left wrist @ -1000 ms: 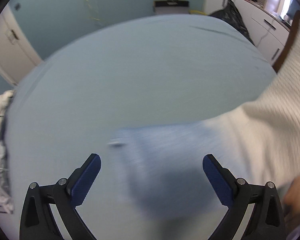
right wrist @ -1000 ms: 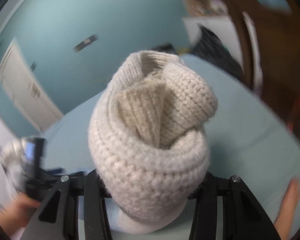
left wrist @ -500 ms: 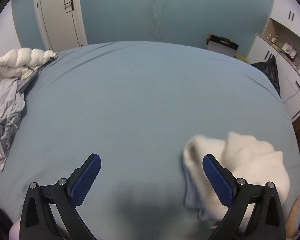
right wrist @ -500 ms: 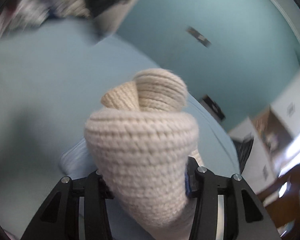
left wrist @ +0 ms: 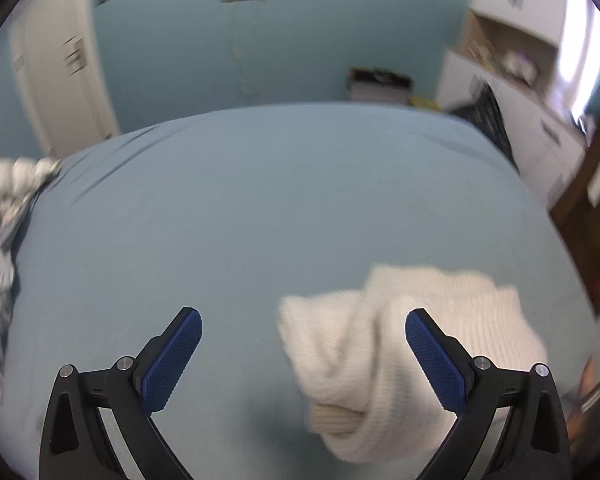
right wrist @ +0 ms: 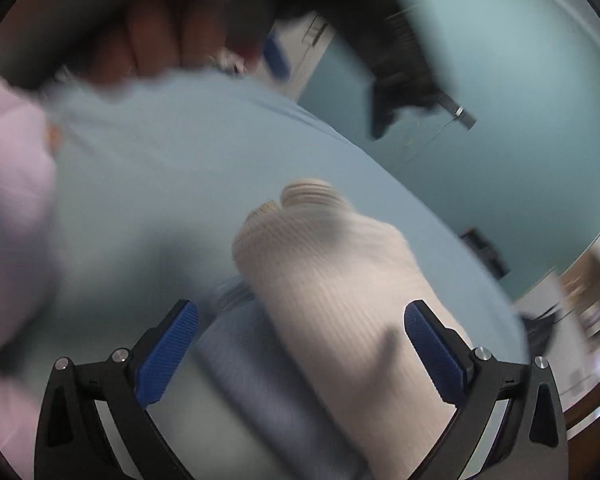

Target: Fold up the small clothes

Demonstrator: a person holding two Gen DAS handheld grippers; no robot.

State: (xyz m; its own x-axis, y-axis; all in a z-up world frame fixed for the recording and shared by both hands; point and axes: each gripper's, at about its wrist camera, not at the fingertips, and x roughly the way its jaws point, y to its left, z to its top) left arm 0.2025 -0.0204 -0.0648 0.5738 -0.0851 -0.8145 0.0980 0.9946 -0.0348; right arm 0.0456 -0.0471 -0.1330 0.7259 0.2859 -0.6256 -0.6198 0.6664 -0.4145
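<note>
A folded cream knit garment (left wrist: 384, 356) lies on the blue bed sheet (left wrist: 260, 208) at the lower right of the left wrist view. It also shows in the right wrist view (right wrist: 340, 288), resting on a folded light blue garment (right wrist: 252, 364). My left gripper (left wrist: 302, 356) is open and empty, just left of the knit. My right gripper (right wrist: 300, 352) is open, its jaws wide on either side of the two garments, holding nothing.
A heap of white and grey clothes (left wrist: 0, 248) lies at the bed's left edge. White cabinets (left wrist: 512, 92) and a dark wooden piece (left wrist: 588, 216) stand at the right. The person's pink sleeve (right wrist: 8, 240) fills the left of the right wrist view.
My right gripper was shut on the cream knit and has opened, leaving it on the blue garment. The left view has swung right and drawn nearer to the knit.
</note>
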